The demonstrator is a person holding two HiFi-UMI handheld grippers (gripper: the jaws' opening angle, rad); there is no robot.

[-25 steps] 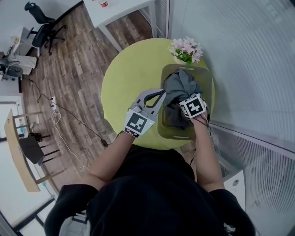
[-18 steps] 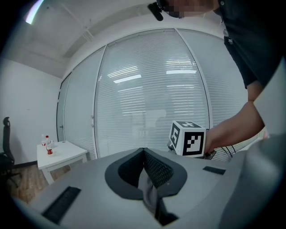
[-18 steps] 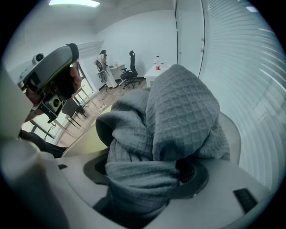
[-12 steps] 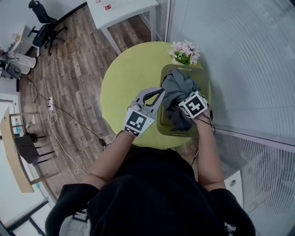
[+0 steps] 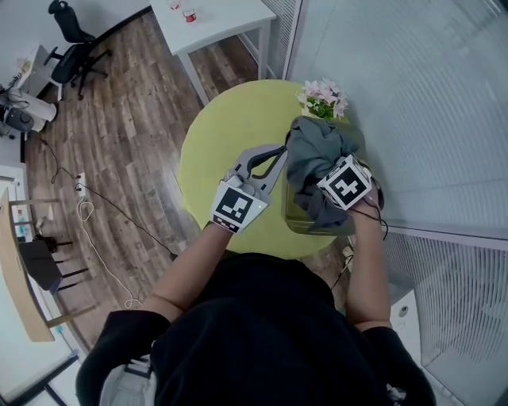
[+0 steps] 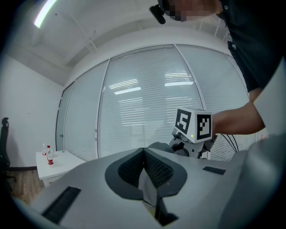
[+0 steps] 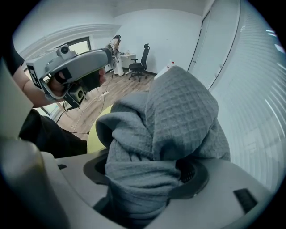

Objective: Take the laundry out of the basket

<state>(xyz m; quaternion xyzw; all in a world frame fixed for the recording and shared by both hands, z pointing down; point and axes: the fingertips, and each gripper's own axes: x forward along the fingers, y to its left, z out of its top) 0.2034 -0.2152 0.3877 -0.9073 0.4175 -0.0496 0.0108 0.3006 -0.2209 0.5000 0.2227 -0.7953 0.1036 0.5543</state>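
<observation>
A grey waffle-weave towel (image 5: 311, 155) hangs bunched above the olive laundry basket (image 5: 300, 224) at the right side of the round yellow-green table (image 5: 222, 143). My right gripper (image 7: 147, 172) is shut on the towel (image 7: 178, 120), which fills the space between its pads and hides them. Its marker cube (image 5: 347, 182) shows just right of the cloth. My left gripper (image 5: 281, 152) hovers over the table just left of the basket, tips pointing at the towel. Its jaws (image 6: 144, 154) are shut with nothing between them. The basket's inside is hidden by the cloth.
A pot of pink flowers (image 5: 324, 97) stands on the table behind the basket. A glass wall with blinds (image 5: 413, 119) runs close along the right. A white table (image 5: 214, 16) with a bottle, and an office chair (image 5: 71, 40), stand further off on the wood floor.
My right gripper has lifted the grey towel higher above the basket and slightly to the right. The left gripper has stayed shut beside the basket.
</observation>
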